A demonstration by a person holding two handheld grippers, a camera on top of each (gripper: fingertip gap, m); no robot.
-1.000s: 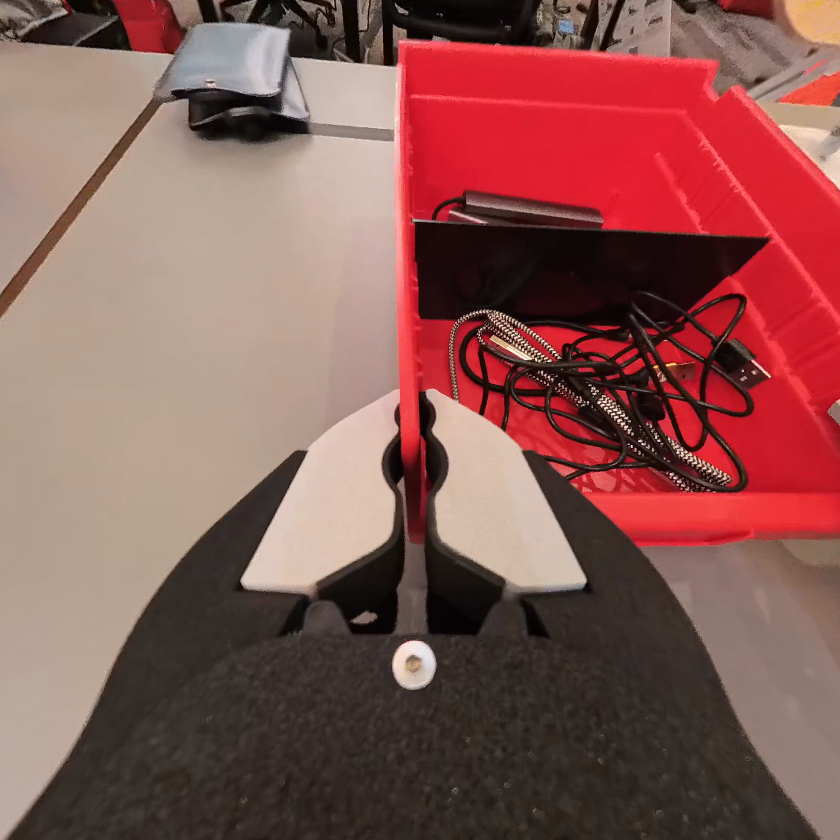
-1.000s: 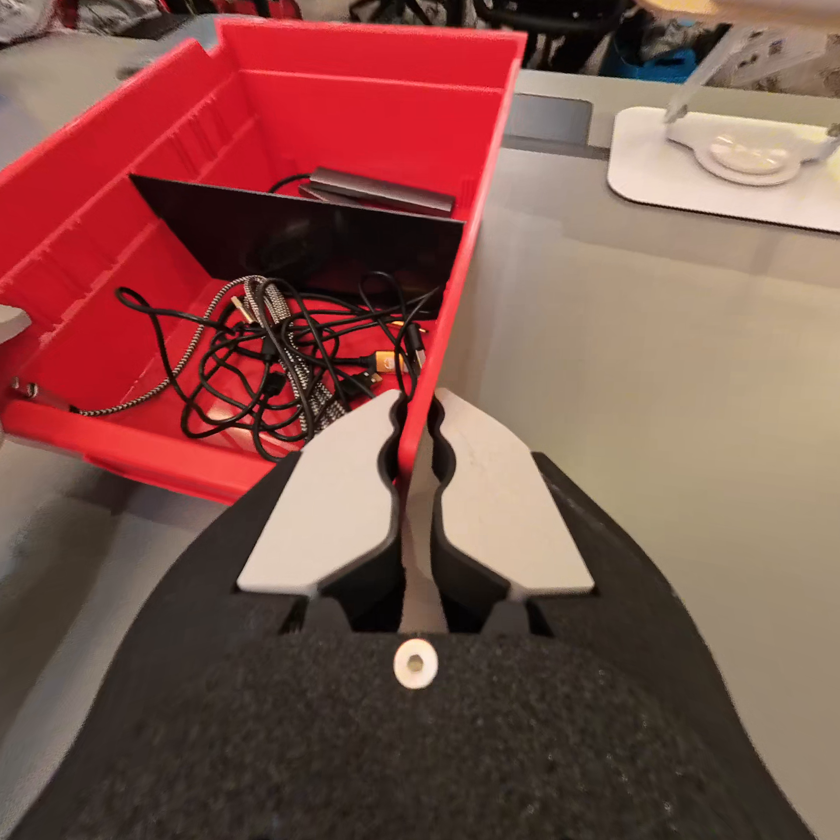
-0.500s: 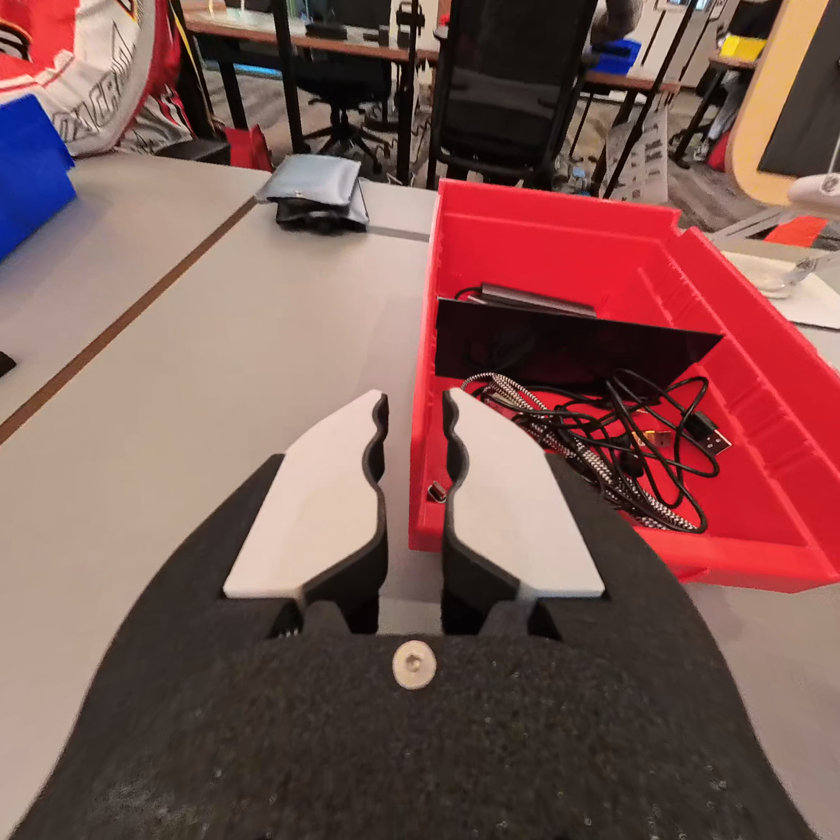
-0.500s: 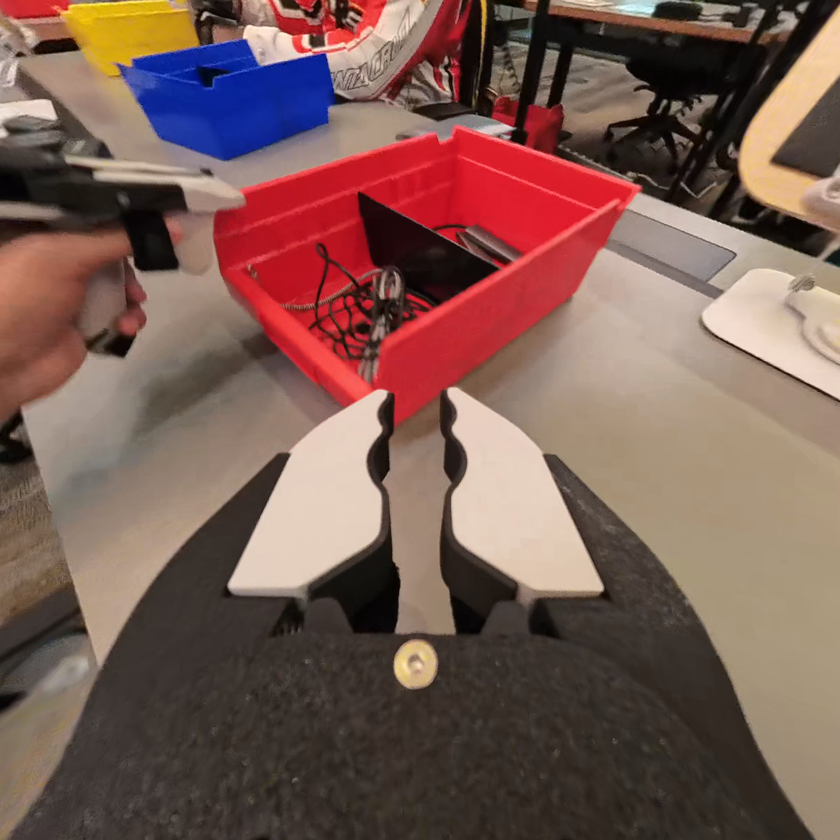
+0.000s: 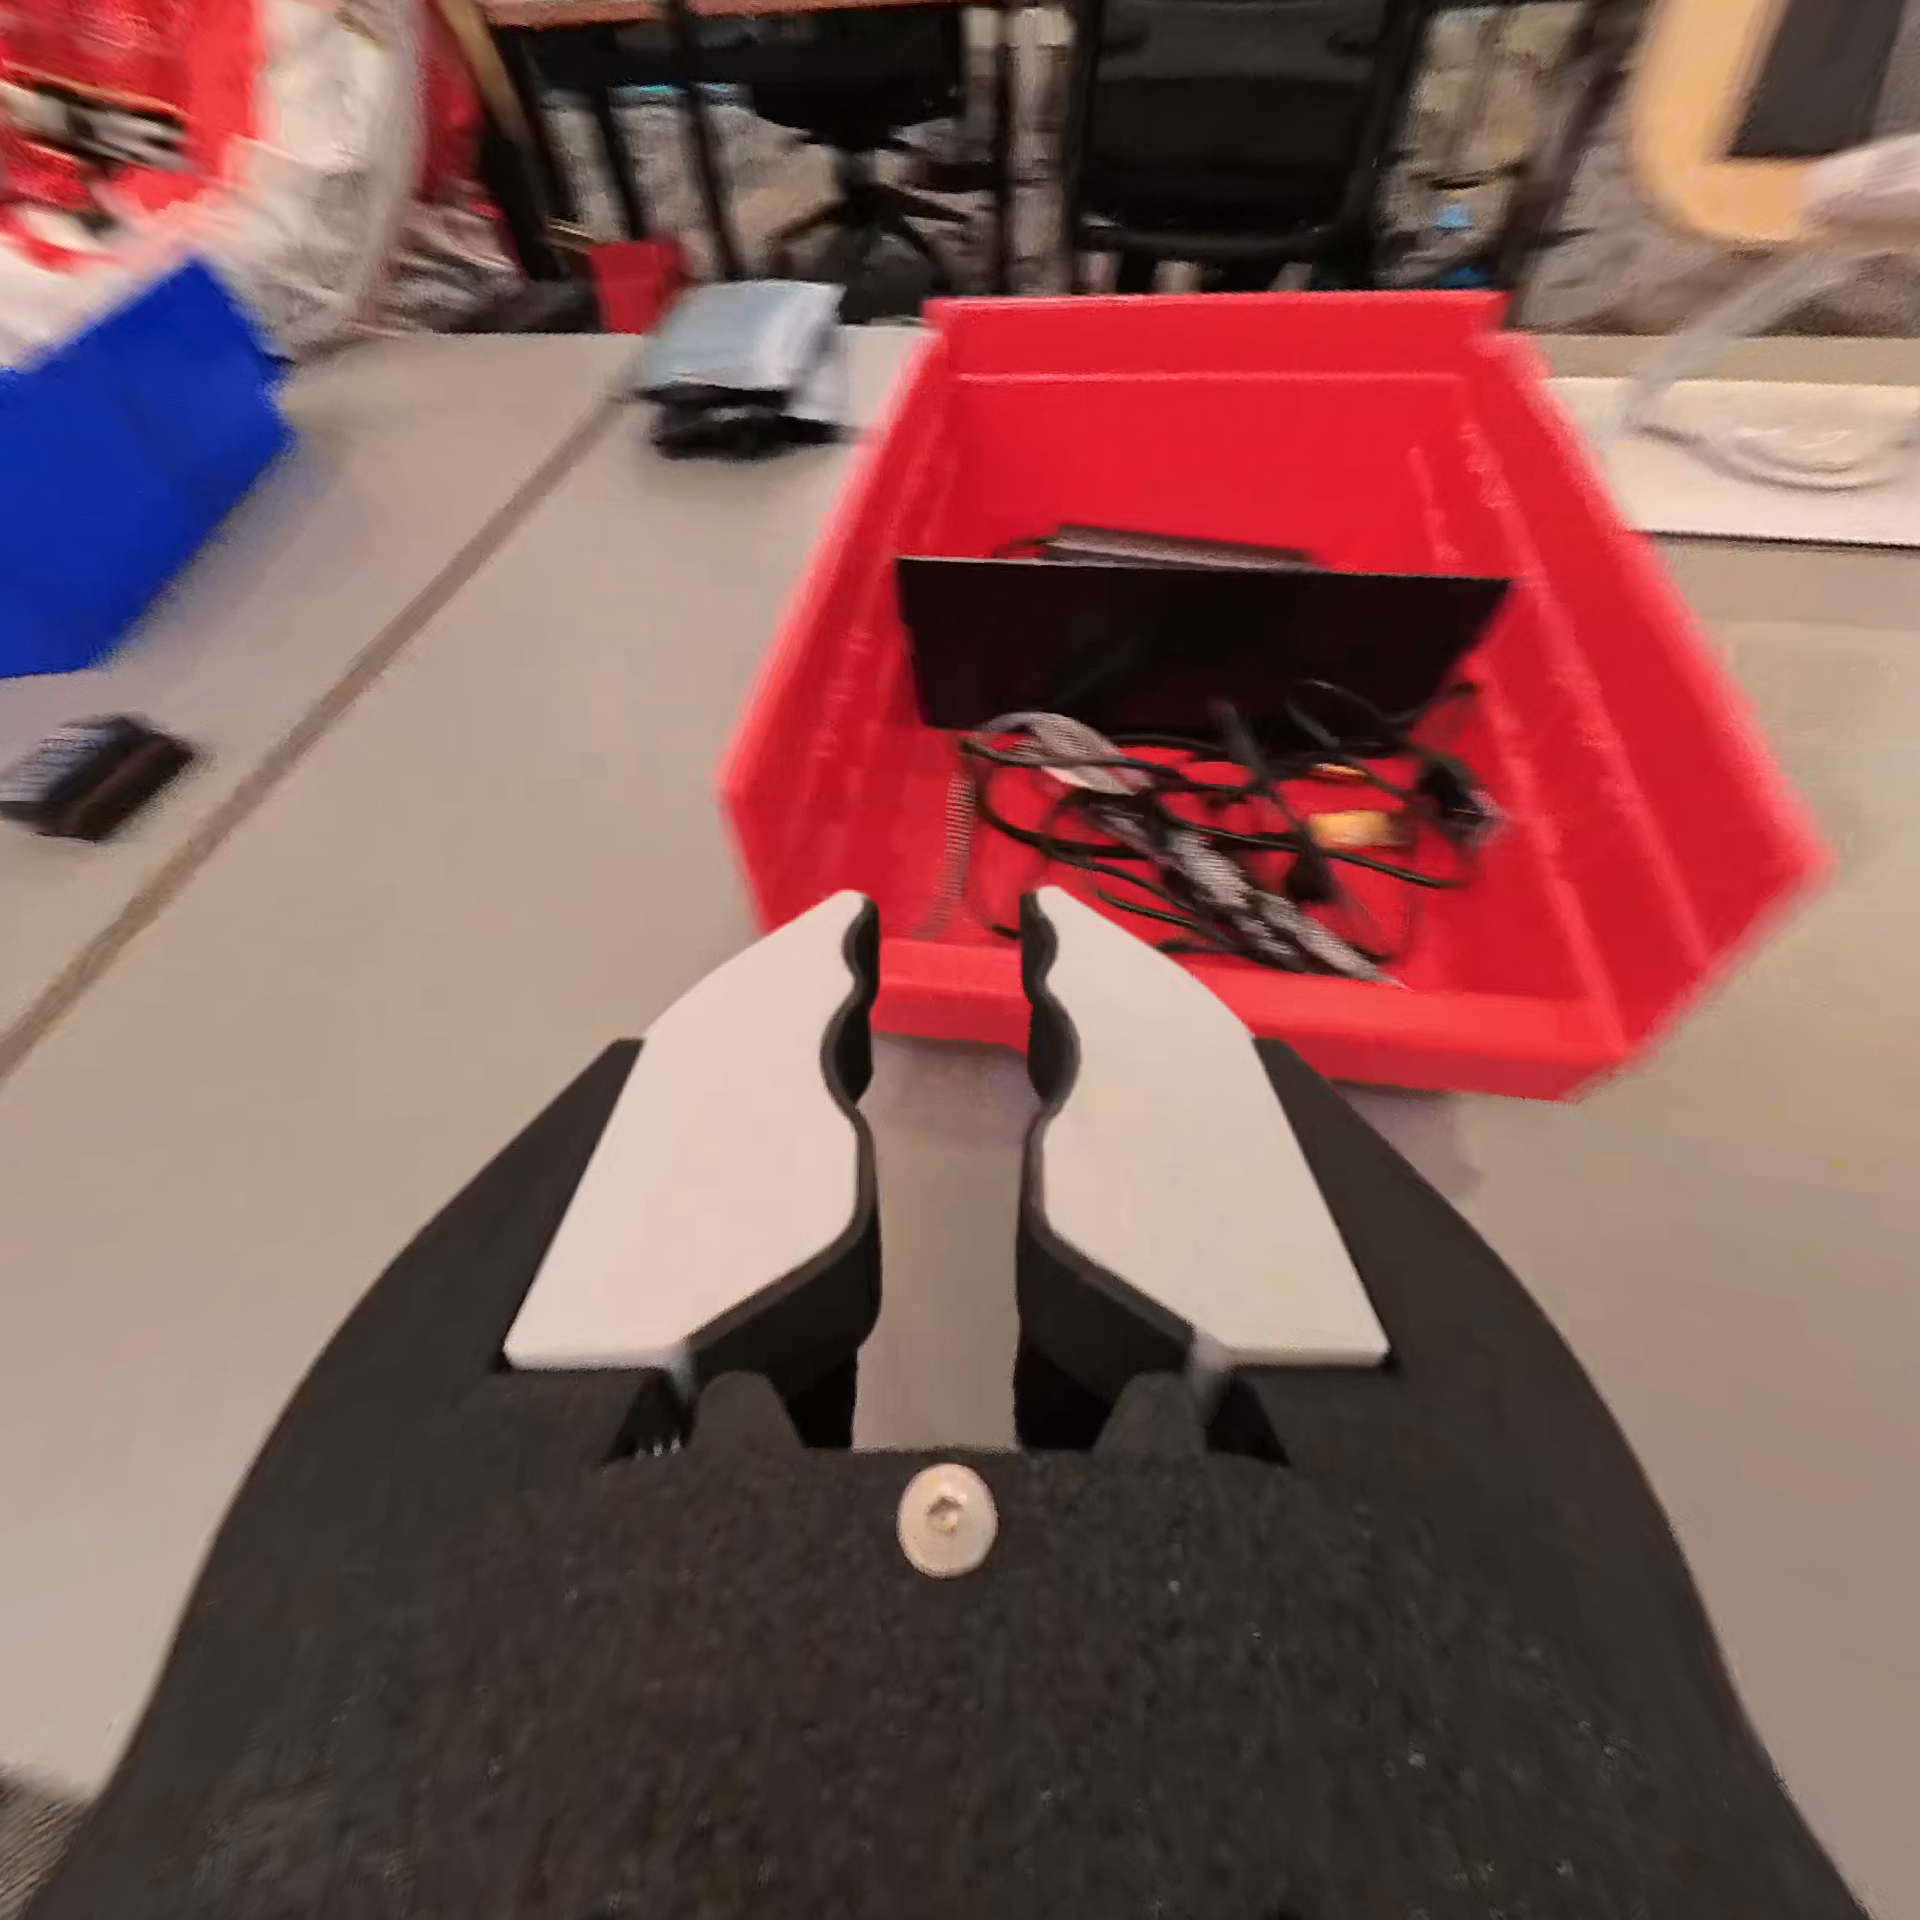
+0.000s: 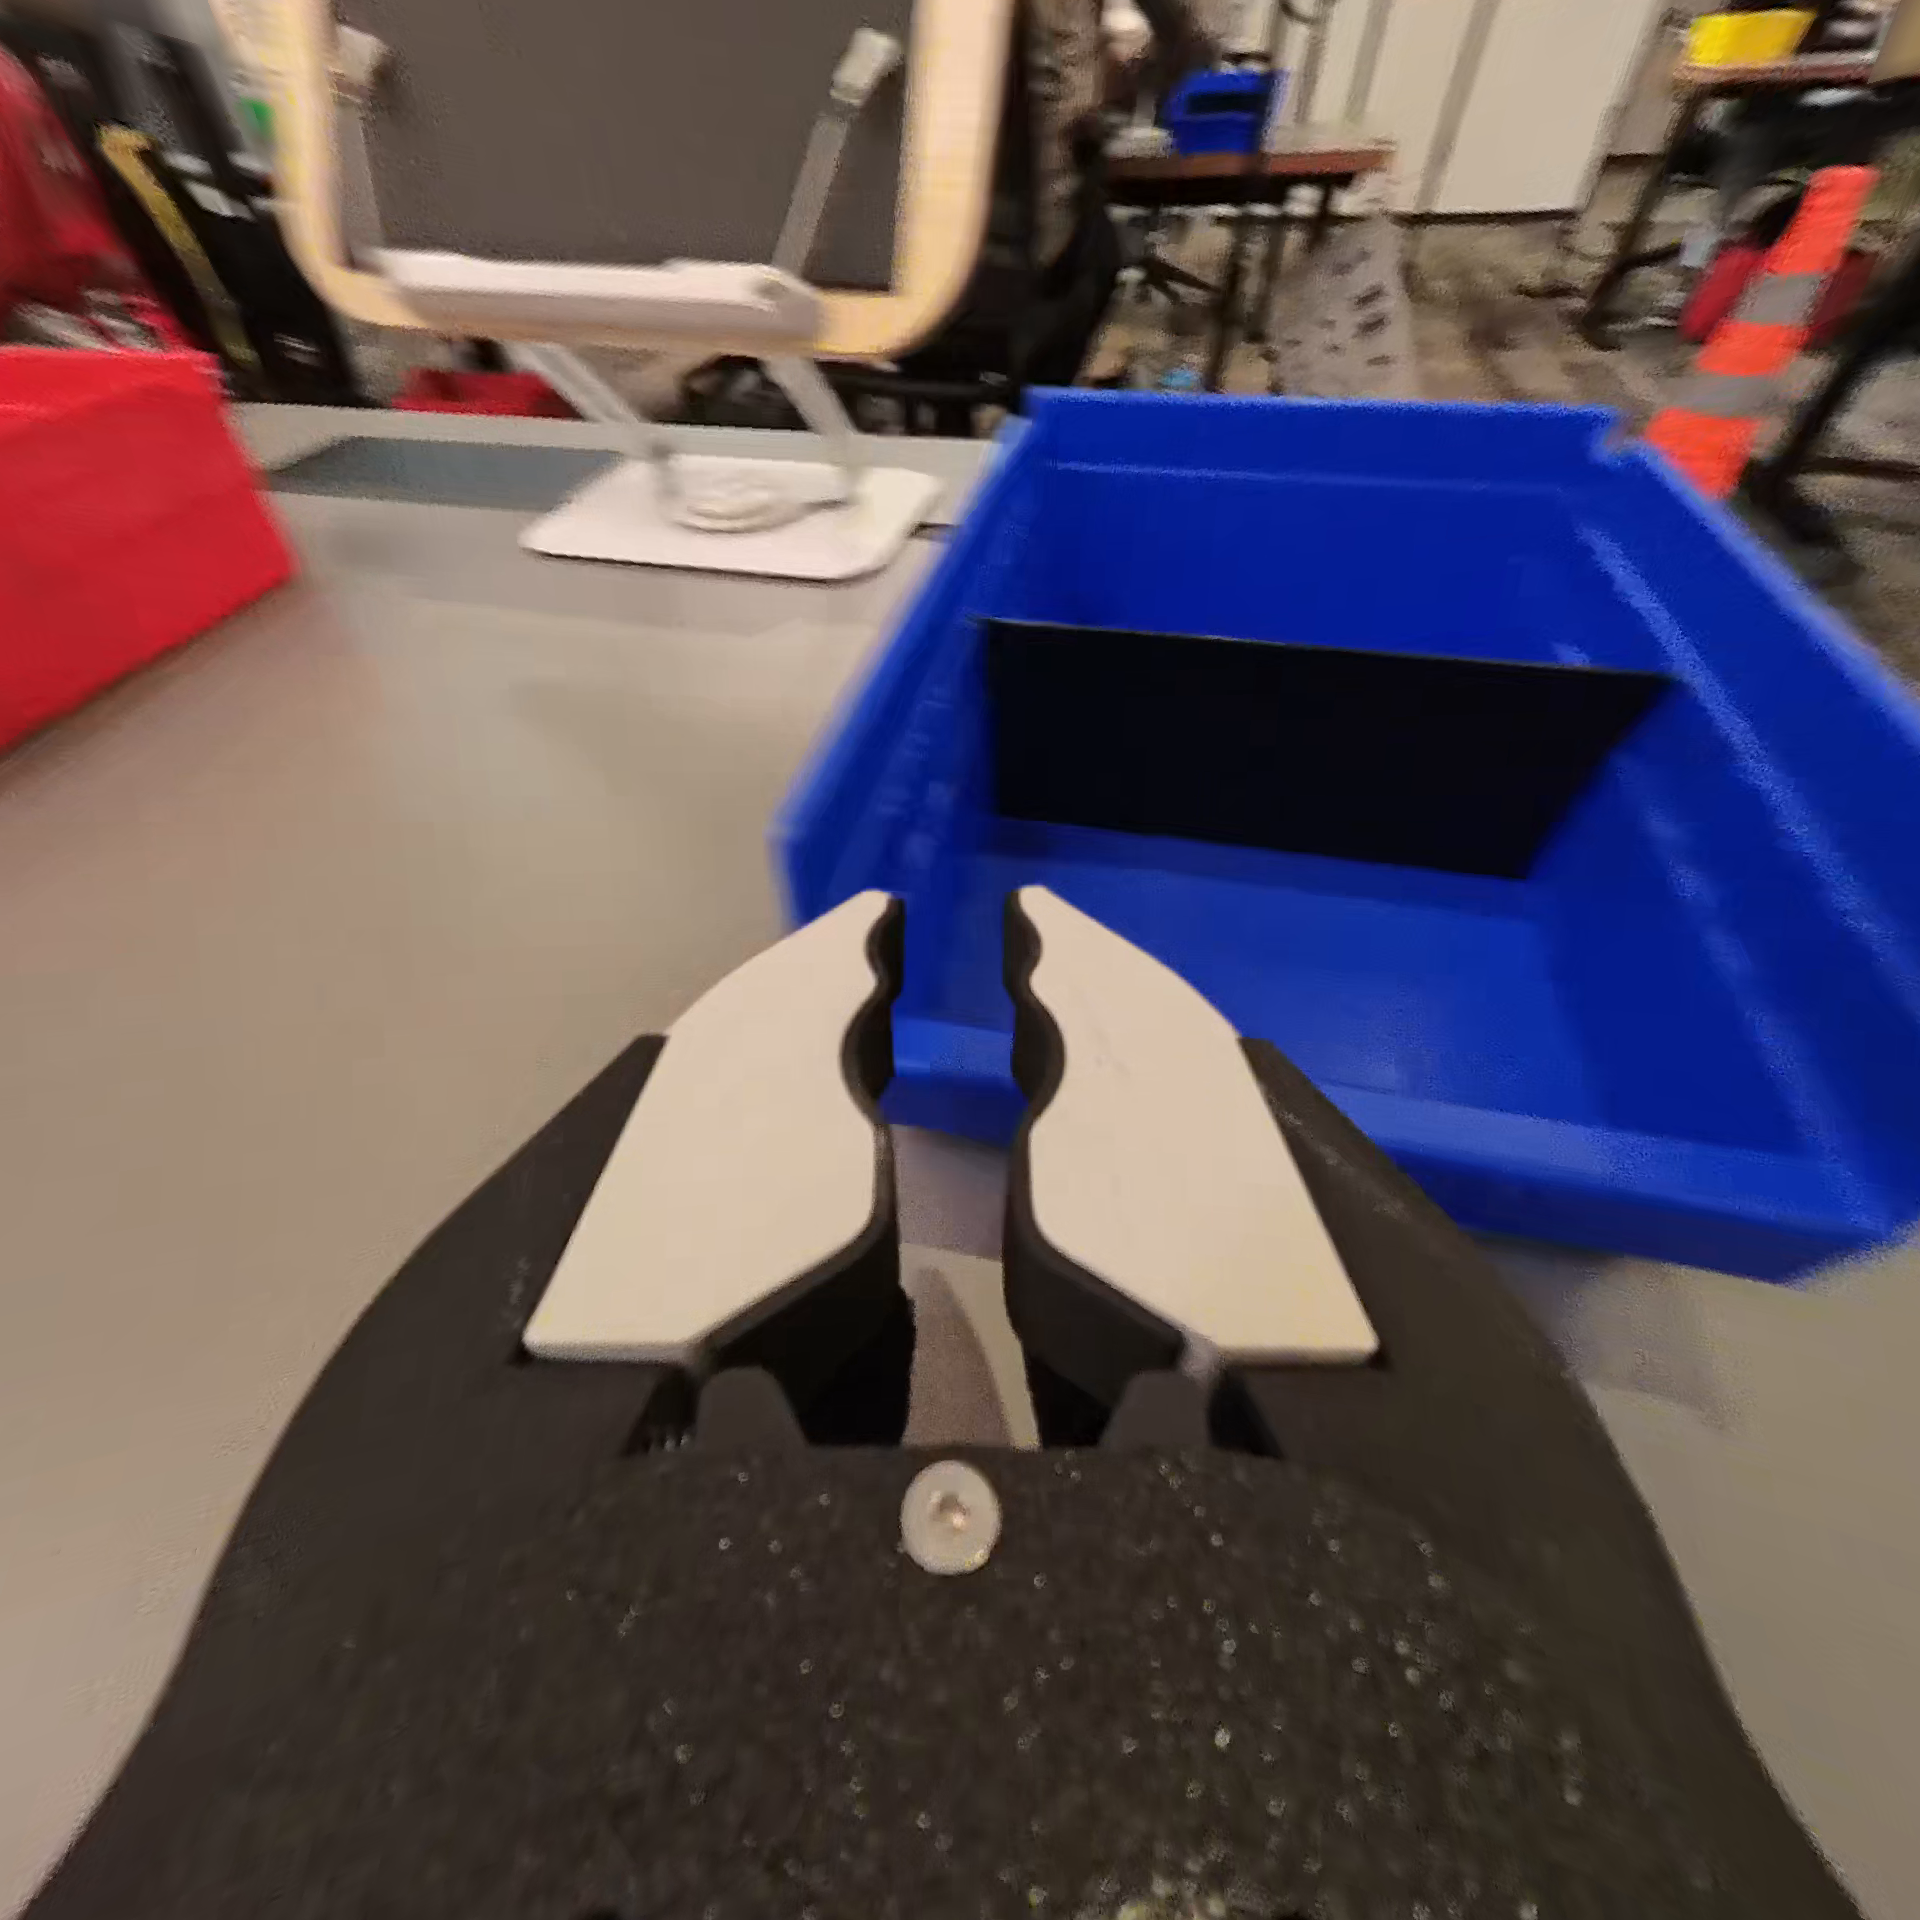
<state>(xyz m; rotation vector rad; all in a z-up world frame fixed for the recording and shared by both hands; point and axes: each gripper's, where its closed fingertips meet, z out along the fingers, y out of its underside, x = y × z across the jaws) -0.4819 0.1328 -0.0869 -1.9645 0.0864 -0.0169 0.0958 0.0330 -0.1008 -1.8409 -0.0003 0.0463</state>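
Both tongs released above bare desk, each facing a bin's near rim.
Left tongs front the red bin; right tongs front the blue bin; grey desk lies open leftward.

Left tongs and right tongs gape empty.

My left gripper hangs open, empty, near the red bin of cables; right gripper open too, by the blue bin.
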